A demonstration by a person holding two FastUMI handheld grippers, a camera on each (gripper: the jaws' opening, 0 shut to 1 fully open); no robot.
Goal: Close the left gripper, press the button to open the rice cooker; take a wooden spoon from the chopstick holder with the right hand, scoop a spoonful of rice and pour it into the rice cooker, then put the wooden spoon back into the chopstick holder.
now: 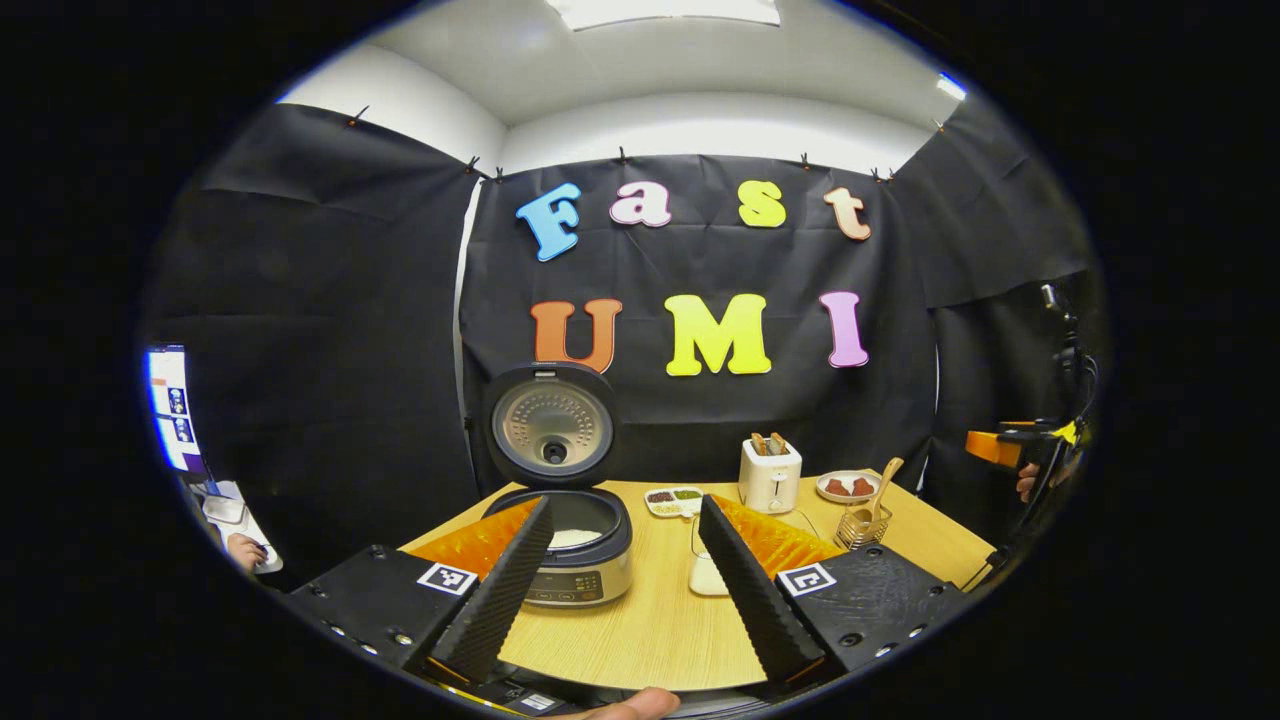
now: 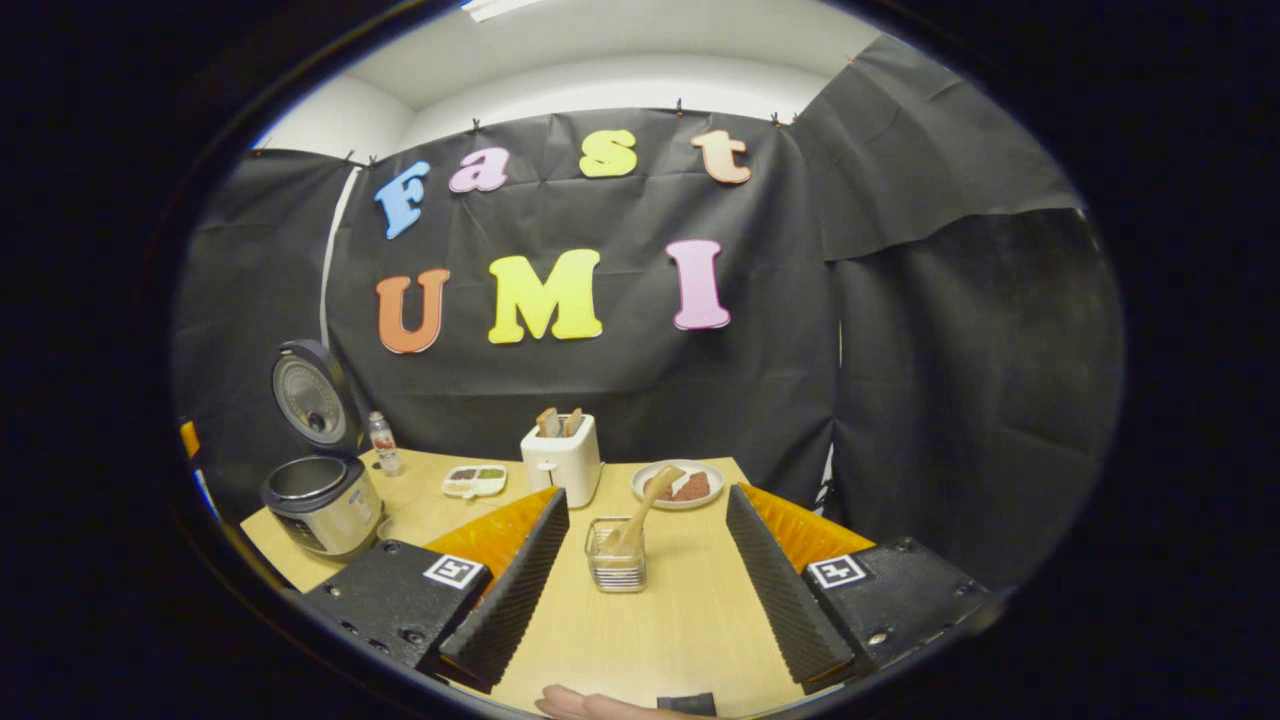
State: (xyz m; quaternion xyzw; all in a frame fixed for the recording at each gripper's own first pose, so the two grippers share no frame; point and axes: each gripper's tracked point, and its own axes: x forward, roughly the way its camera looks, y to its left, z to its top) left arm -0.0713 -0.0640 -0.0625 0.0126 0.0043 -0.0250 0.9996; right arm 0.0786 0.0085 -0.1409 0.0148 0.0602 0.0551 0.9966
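I see a wooden table (image 2: 690,610) carrying an open rice cooker (image 2: 322,505), 1 bottle (image 2: 384,445), a divided dish (image 2: 474,481), a toaster (image 2: 562,458), a plate (image 2: 680,485), and a chopstick holder (image 2: 616,553) with a wooden spoon (image 2: 645,505).

Each handheld gripper has two long wedge-shaped fingers with ribbed inner faces. The left gripper (image 1: 625,580) and the right gripper (image 2: 645,575) share one build — a flat dark plate behind each finger, dotted with small screws, carrying a square black-and-white marker tag. Orange panels back the fingers.
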